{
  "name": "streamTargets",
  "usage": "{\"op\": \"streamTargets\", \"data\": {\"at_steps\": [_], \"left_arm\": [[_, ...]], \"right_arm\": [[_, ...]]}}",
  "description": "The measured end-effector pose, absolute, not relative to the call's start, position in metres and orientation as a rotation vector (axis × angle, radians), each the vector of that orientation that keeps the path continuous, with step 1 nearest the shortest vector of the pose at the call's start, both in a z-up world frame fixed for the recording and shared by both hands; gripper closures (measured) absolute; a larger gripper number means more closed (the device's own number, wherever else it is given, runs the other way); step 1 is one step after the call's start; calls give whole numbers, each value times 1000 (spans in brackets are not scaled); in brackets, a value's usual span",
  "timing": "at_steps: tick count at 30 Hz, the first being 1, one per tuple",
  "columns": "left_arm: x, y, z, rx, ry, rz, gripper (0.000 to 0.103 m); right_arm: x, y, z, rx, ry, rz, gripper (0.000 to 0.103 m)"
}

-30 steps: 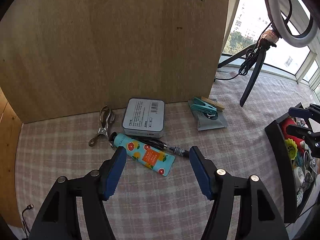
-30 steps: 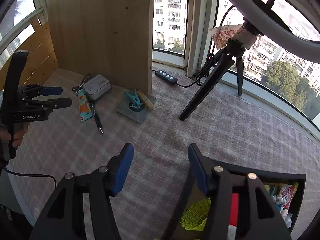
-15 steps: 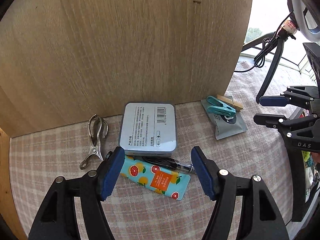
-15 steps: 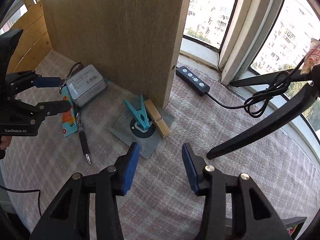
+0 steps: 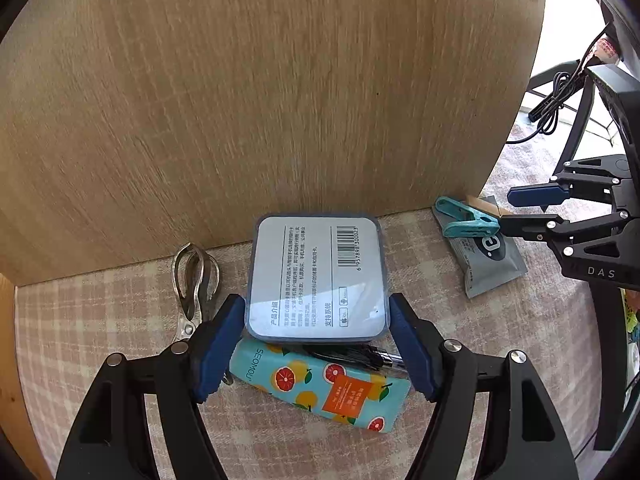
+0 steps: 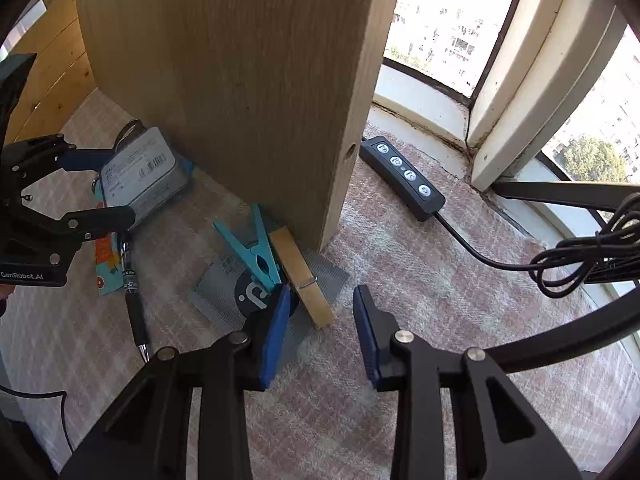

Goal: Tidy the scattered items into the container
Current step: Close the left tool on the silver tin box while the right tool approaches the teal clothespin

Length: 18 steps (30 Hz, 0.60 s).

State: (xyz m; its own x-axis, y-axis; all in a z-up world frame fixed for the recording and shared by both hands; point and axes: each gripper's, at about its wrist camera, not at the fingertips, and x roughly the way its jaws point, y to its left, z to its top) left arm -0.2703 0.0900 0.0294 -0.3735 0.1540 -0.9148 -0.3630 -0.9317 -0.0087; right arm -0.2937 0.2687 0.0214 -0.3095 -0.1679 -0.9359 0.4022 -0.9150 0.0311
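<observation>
Both grippers have dropped closer: left gripper (image 5: pixel 316 344), jaws just widening, now straddles the grey tin (image 5: pixel 318 276) unpressed; right gripper (image 6: pixel 320 334), jaws just narrowing yet empty, hovers beside the wooden peg (image 6: pixel 302 282). Centre each before squeezing. Beyond them stand the plywood panel (image 5: pixel 260 100) and checked cloth (image 6: pixel 420 280).

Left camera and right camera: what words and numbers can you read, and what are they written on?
"SEOMOU": fruit-print tube.
"6 957898 300023": under the barcode on the grey tin; its small print is too tiny to read.
"DAS": right claw.
"GenRobot.AI": left claw.
Pen label: cut off, unreadable.
Grey packet: only a round logo.
</observation>
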Motion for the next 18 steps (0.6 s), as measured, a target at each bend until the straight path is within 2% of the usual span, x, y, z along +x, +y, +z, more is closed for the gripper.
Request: {"op": "streamTargets", "data": {"at_steps": [8,13,18], "left_arm": [[-277,95,22,-1557,258,2357,36],[-285,100,21,-1544,292,2368,36],[-283,98,22,-1547,235,2351,36]], "right_arm": [[-295,259,16,1567,303,-2242,73],[-293,257,15,1580,284,-2218,88],[-284,262,16,1615,229,-2218,91]]}}
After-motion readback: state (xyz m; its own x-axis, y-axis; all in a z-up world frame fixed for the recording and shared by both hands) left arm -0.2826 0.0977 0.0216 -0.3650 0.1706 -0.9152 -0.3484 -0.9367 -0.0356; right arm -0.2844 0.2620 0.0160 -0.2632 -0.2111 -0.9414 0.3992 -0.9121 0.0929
